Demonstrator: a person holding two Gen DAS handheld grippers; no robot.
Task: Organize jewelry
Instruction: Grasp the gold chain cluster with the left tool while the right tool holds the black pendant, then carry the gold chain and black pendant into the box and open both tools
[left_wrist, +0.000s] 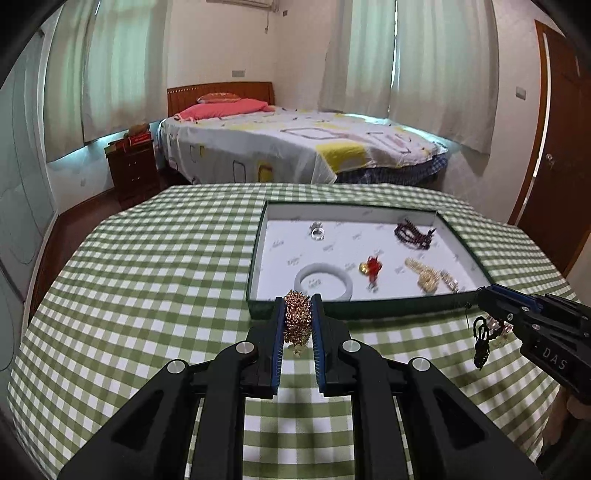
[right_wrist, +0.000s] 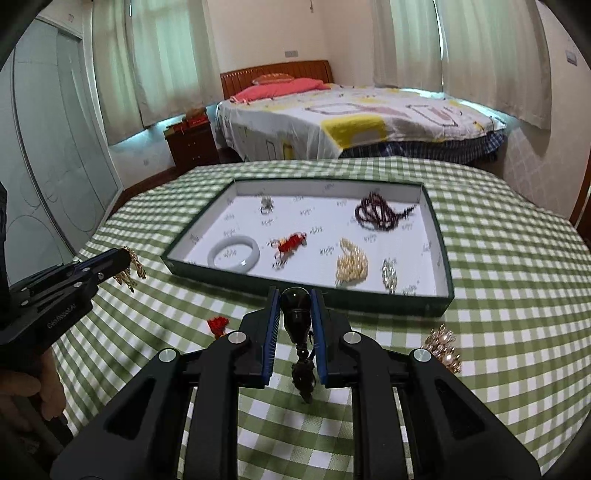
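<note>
My left gripper (left_wrist: 297, 304) is shut on a bunched gold chain (left_wrist: 296, 317), held above the checked tablecloth just before the near wall of the green tray (left_wrist: 373, 307). My right gripper (right_wrist: 294, 299) is shut on a dark bead pendant (right_wrist: 295, 314) whose cord and tassel hang down, also just before the tray (right_wrist: 441, 258). The tray's white floor holds a pale jade bangle (right_wrist: 233, 253), a red charm (right_wrist: 290, 243), a pearl strand (right_wrist: 351, 264), dark beads (right_wrist: 376, 213), a silver ring (right_wrist: 266, 205) and a crystal piece (right_wrist: 388, 274).
A small red tassel (right_wrist: 218, 326) and a gold pearl crown piece (right_wrist: 445, 346) lie on the cloth near my right gripper. The round table (left_wrist: 147, 258) has a green checked cloth. A bed (left_wrist: 295, 147) and nightstand (left_wrist: 133, 173) stand beyond it.
</note>
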